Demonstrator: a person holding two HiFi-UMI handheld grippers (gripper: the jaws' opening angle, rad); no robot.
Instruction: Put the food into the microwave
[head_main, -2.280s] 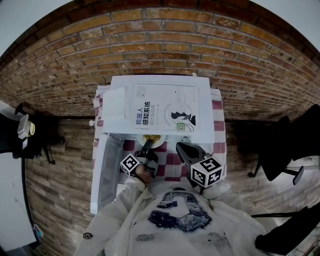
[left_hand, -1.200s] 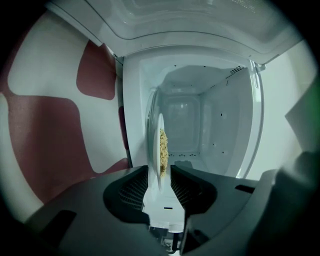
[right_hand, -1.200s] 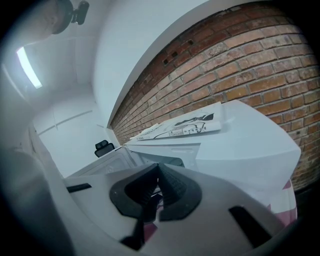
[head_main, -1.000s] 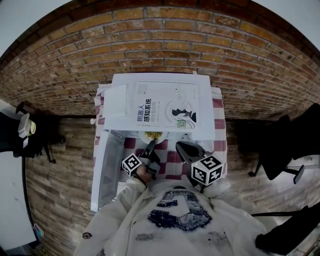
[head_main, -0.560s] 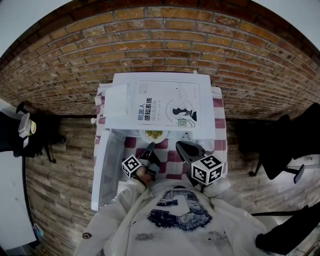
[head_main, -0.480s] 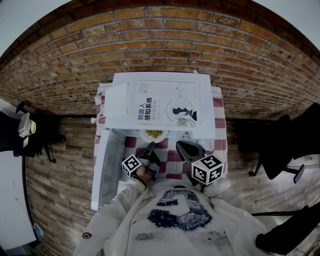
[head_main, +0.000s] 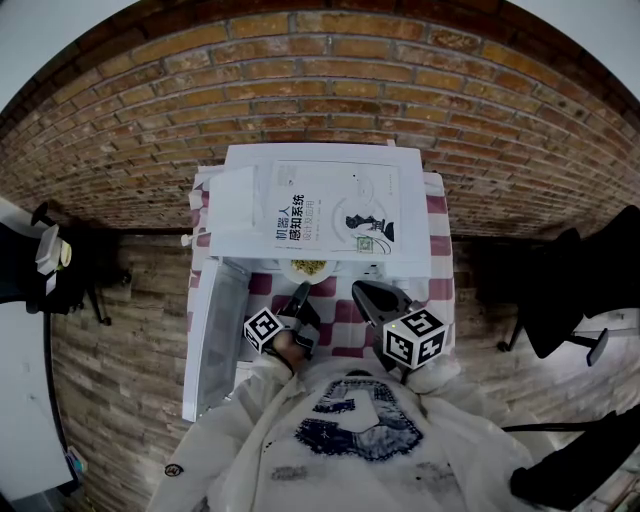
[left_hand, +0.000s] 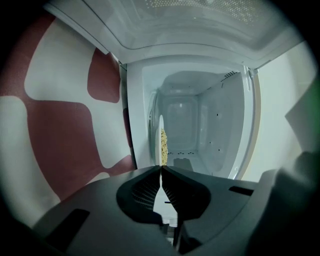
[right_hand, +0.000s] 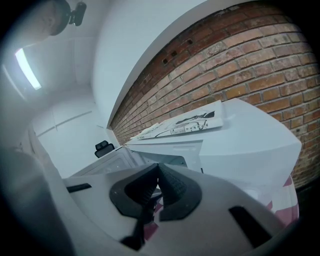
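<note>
Head view first: the left gripper reaches forward to the near rim of the plate, which sits just ahead of its tips in the open mouth of the microwave, yellow food heaped on it. The right gripper hangs just beside the left one, short of the microwave and touching nothing, over the checked cloth. The open door swings out on the far side of the left gripper. Over to the left gripper view: the jaws have just been closing, and now they pinch in on the plate's rim, the plate running edge-on straight away from the tips into the white cavity, with the food showing as a yellow strip right above them. And the right gripper view: jaws together at the tips, nothing between them, and beyond them the microwave's front with a book lying on top.
</note>
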